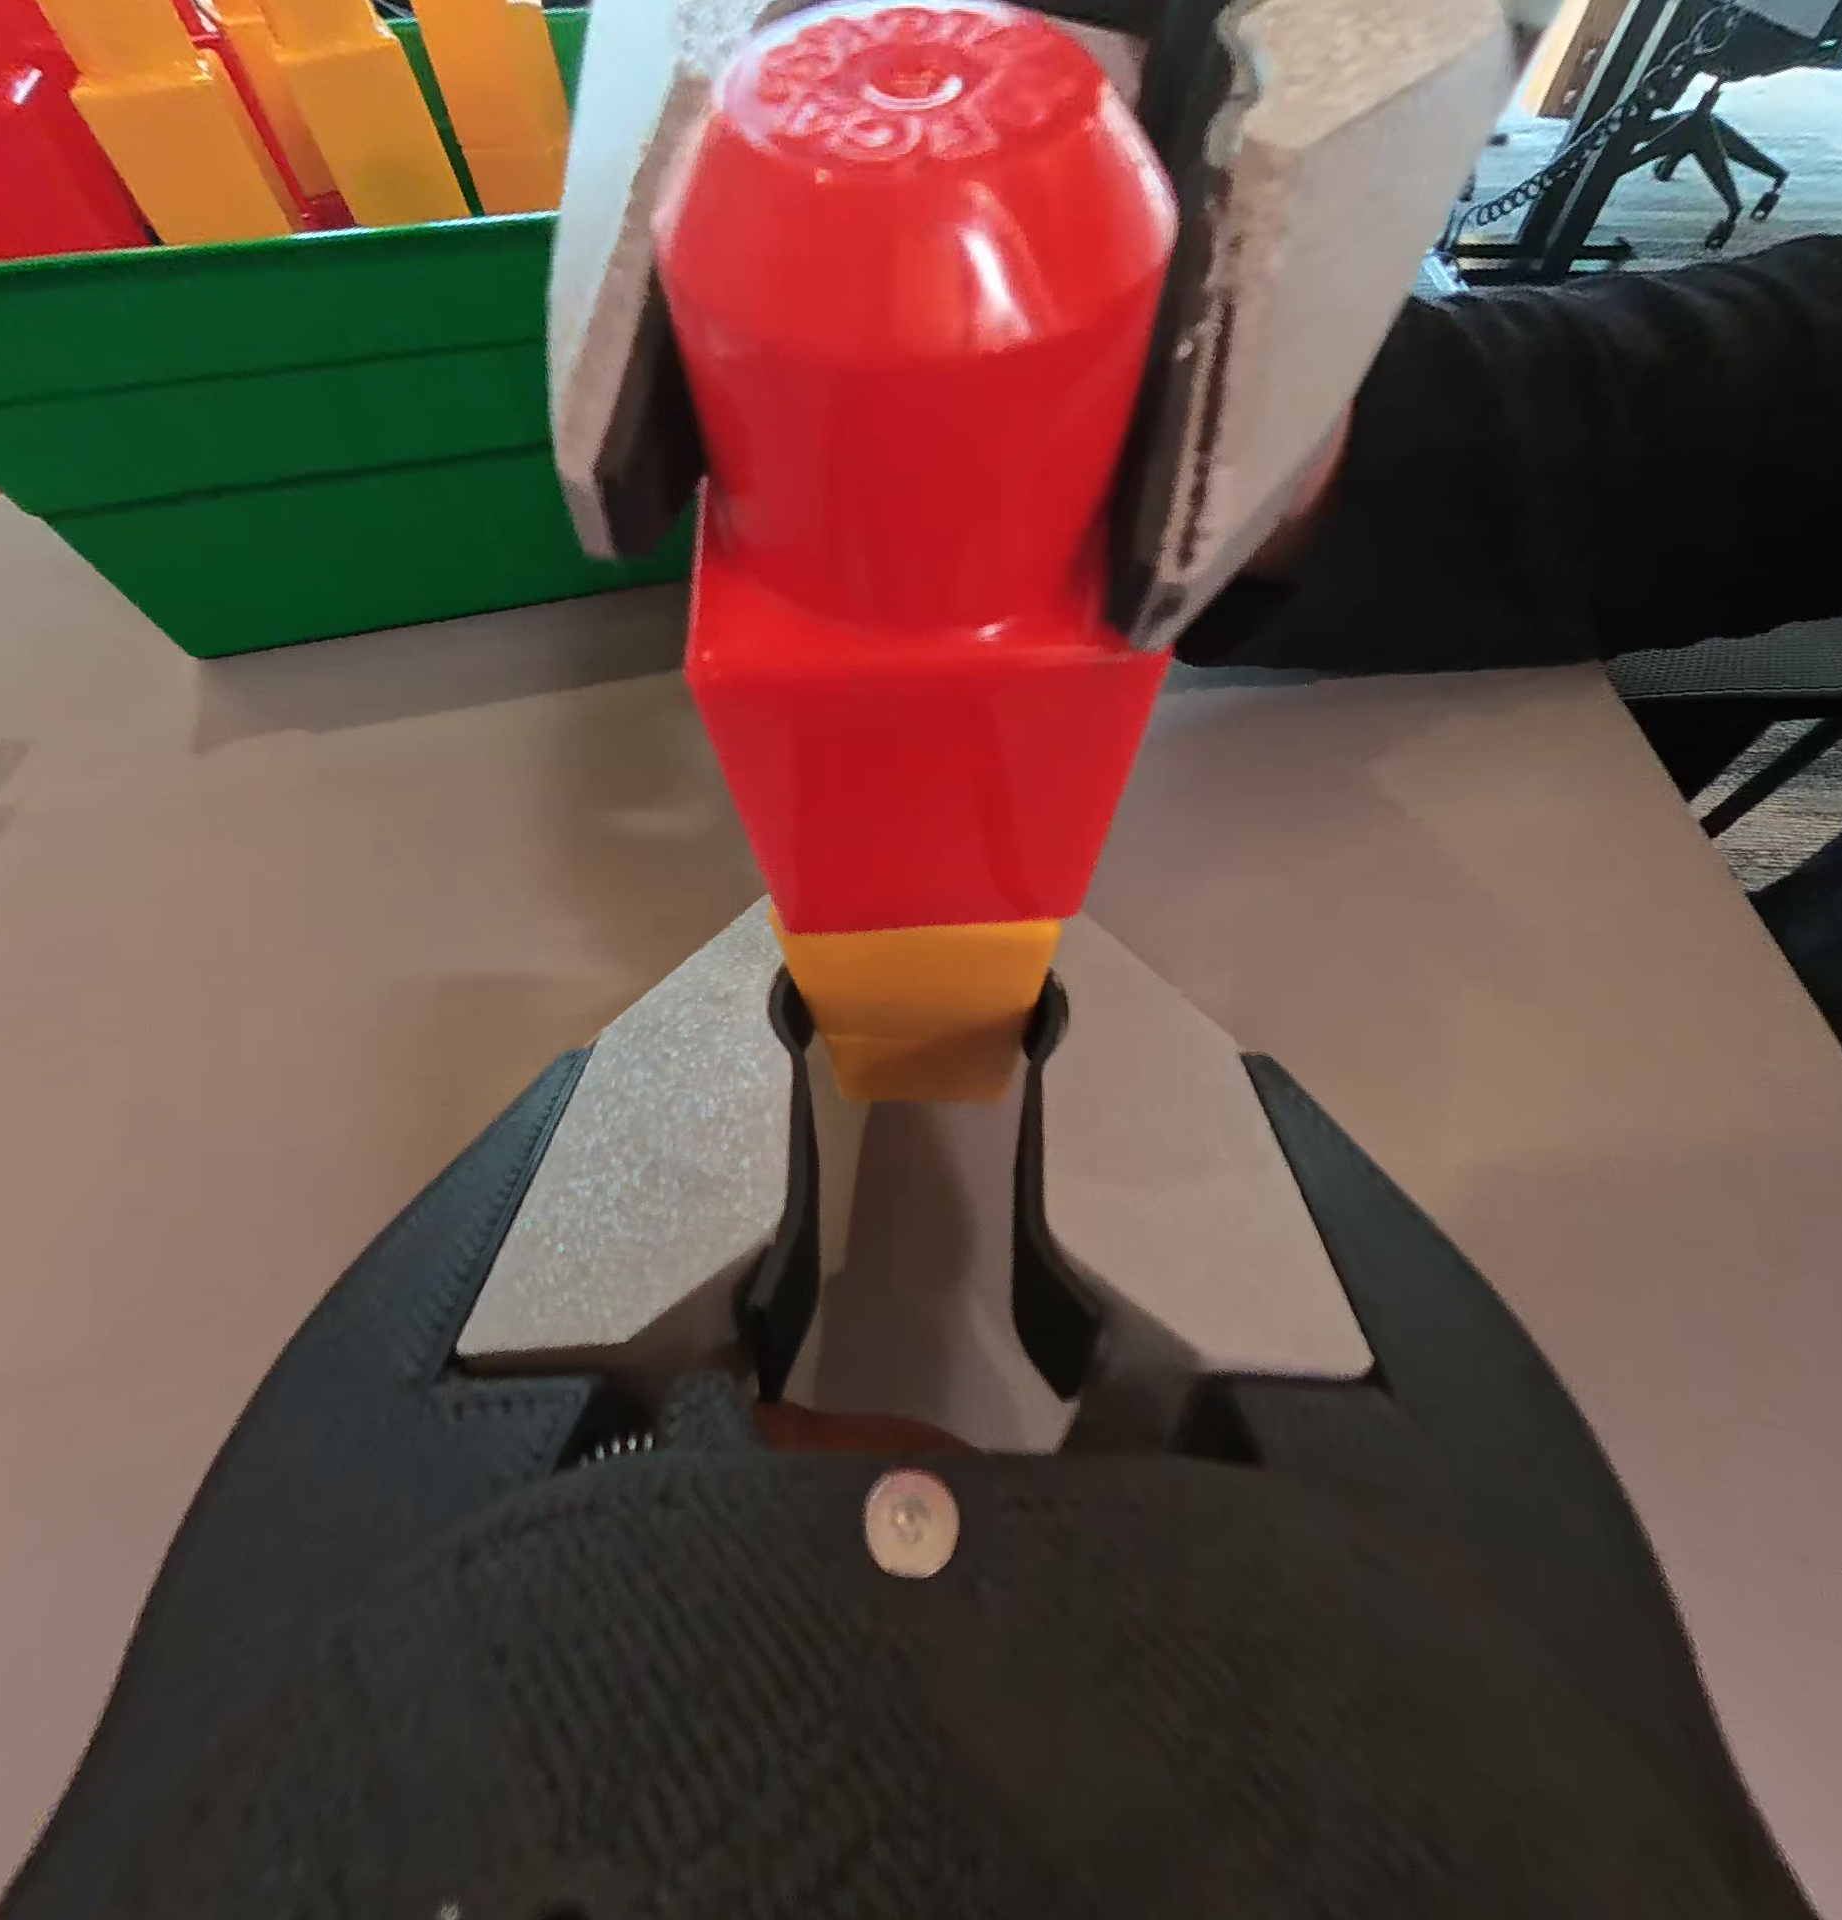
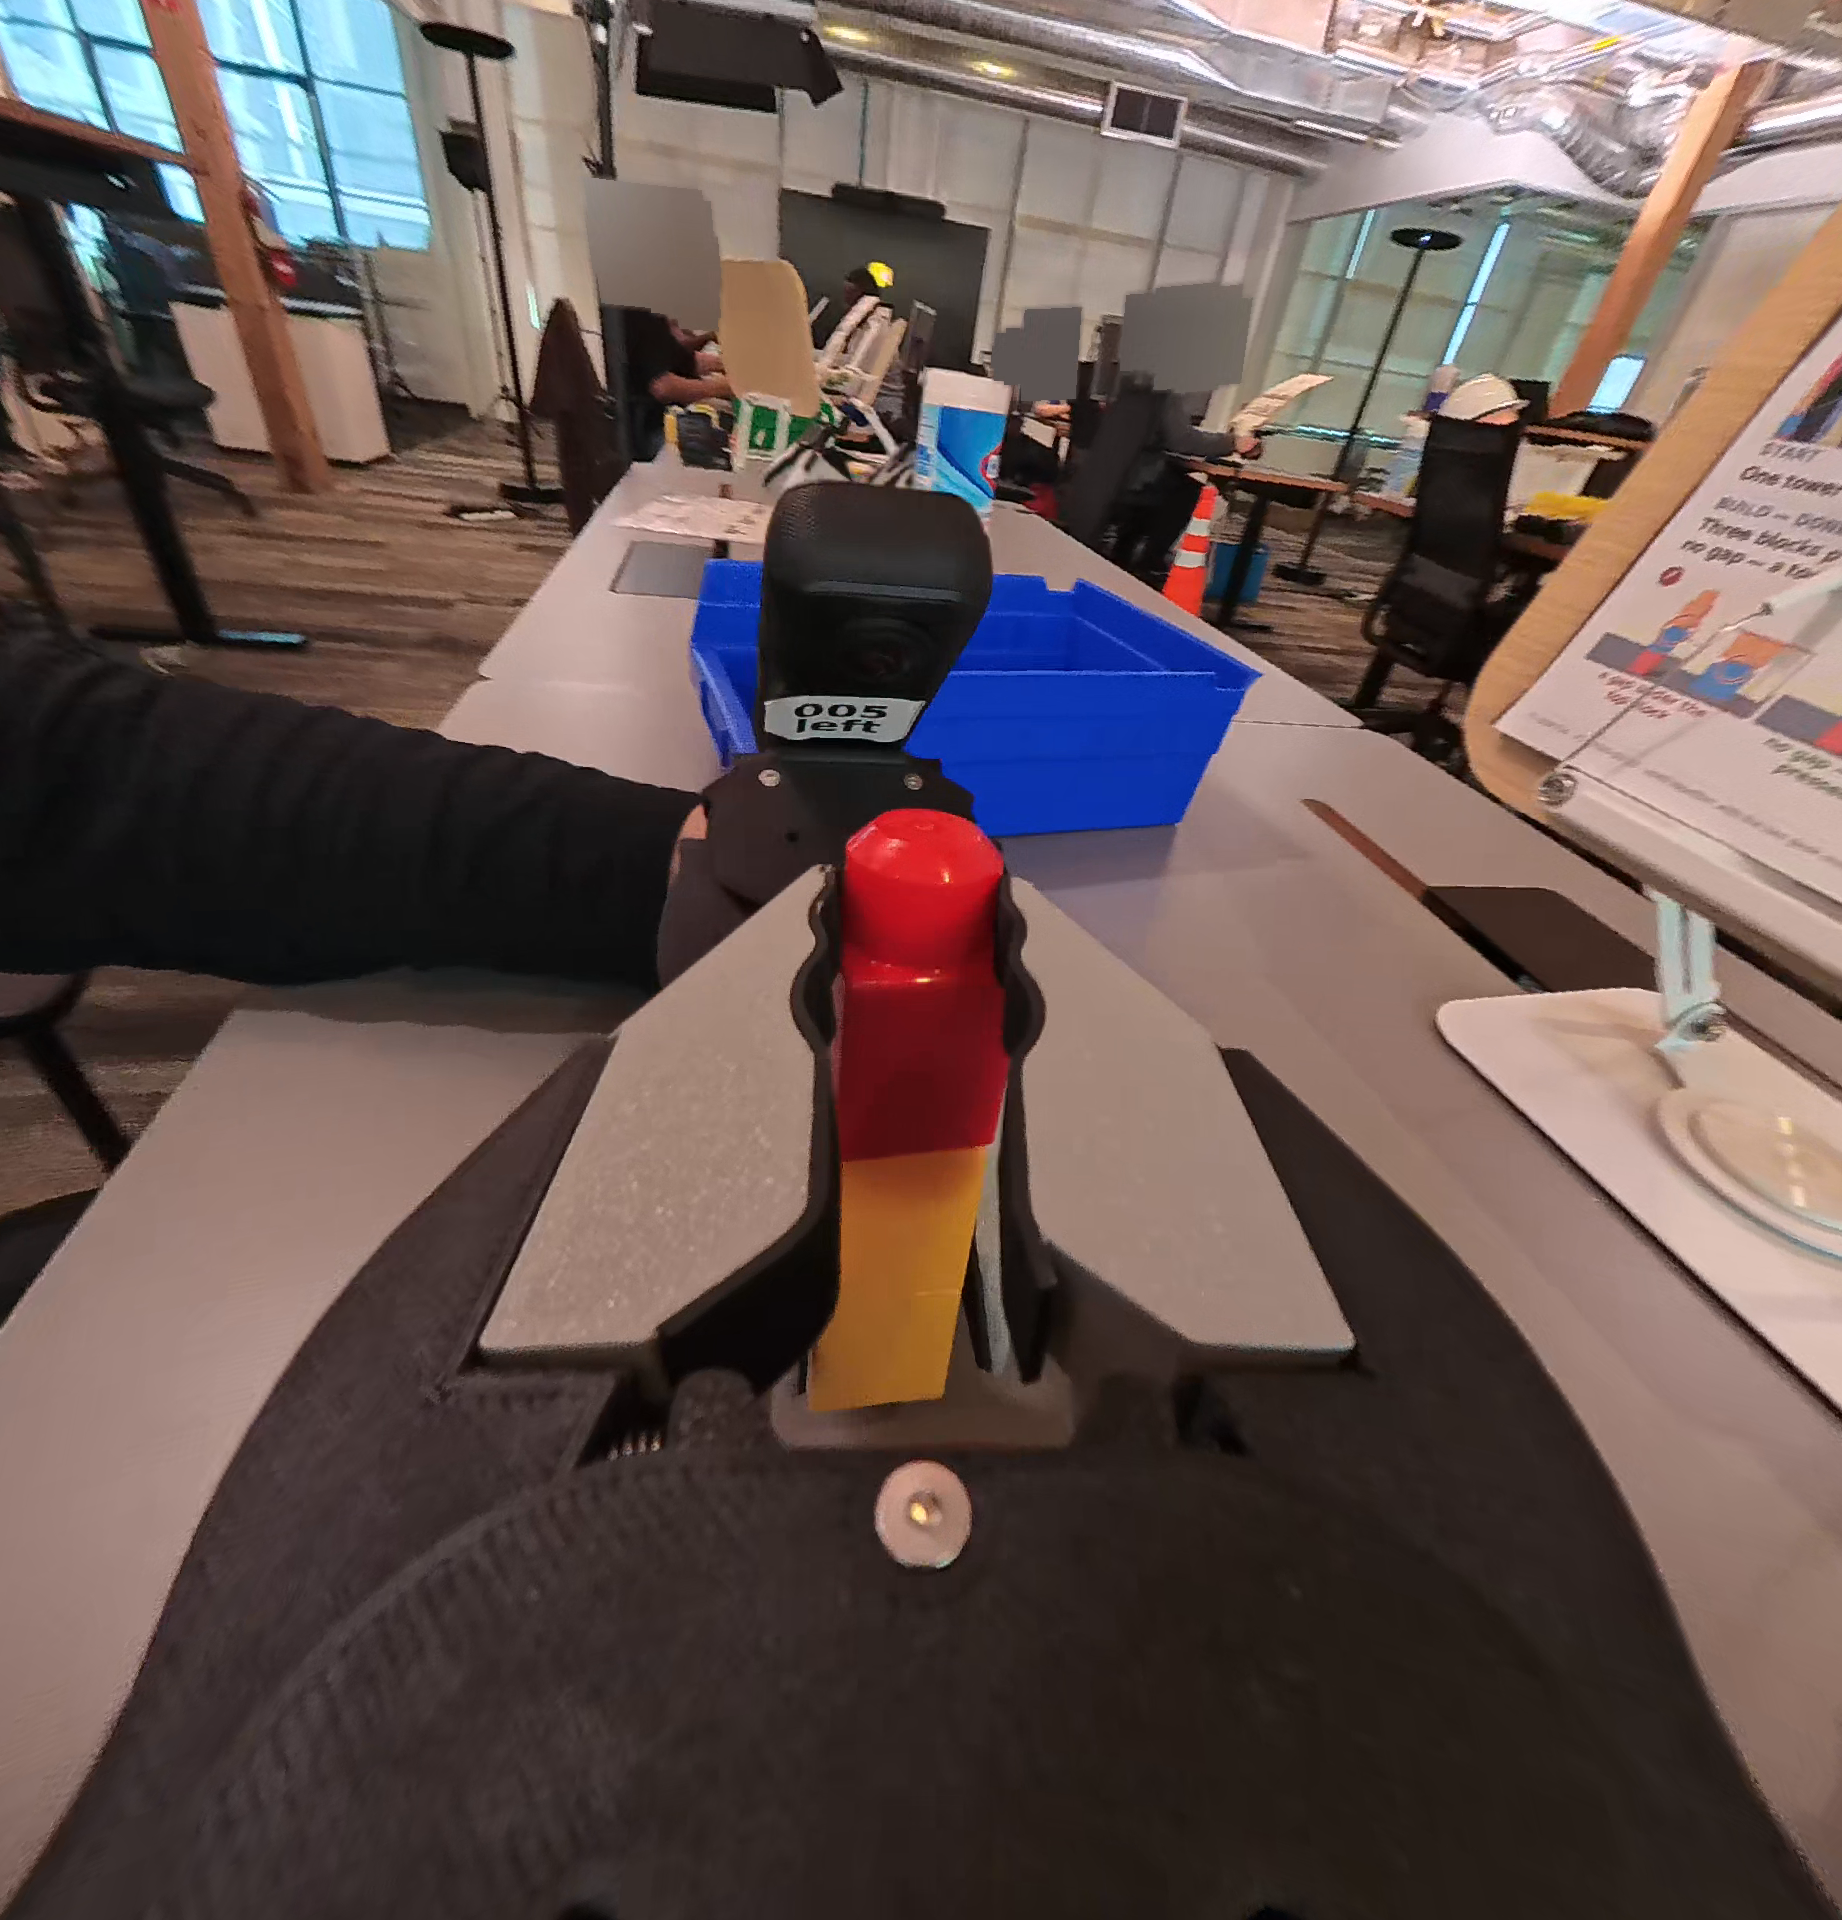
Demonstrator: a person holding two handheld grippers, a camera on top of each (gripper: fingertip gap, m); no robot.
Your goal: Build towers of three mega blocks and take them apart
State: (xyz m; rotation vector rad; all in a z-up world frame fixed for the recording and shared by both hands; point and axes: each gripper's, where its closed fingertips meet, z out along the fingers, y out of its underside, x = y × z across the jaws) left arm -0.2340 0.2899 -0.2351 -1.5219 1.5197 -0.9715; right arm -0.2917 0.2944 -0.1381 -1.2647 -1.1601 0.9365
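A three-block tower has a red block [image 1: 927, 769] on top of two yellow blocks [image 1: 922, 1013]. Both grippers hold it over the grey table [image 1: 325, 883]. My left gripper [image 1: 917, 1003] is shut on the yellow part, its black pads on either side. My right gripper [image 1: 886, 551] comes in from above and is shut on the red block around its round stud [image 1: 896, 208]. In the right wrist view, the right gripper [image 2: 917, 935] clamps the red block [image 2: 922, 1060], and the yellow blocks [image 2: 896, 1278] run back between its fingers. The left gripper's fingers are hidden there.
A green bin [image 1: 273, 416] holding several red and yellow blocks stands at the far left. A blue bin [image 2: 1073, 727] sits farther along the table. An instruction board on a white stand [image 2: 1675, 1091] is at the right. A person's black sleeve [image 2: 325, 831] reaches in from the left. Some 11 centimeters of space lies between my two pairs of fingers.
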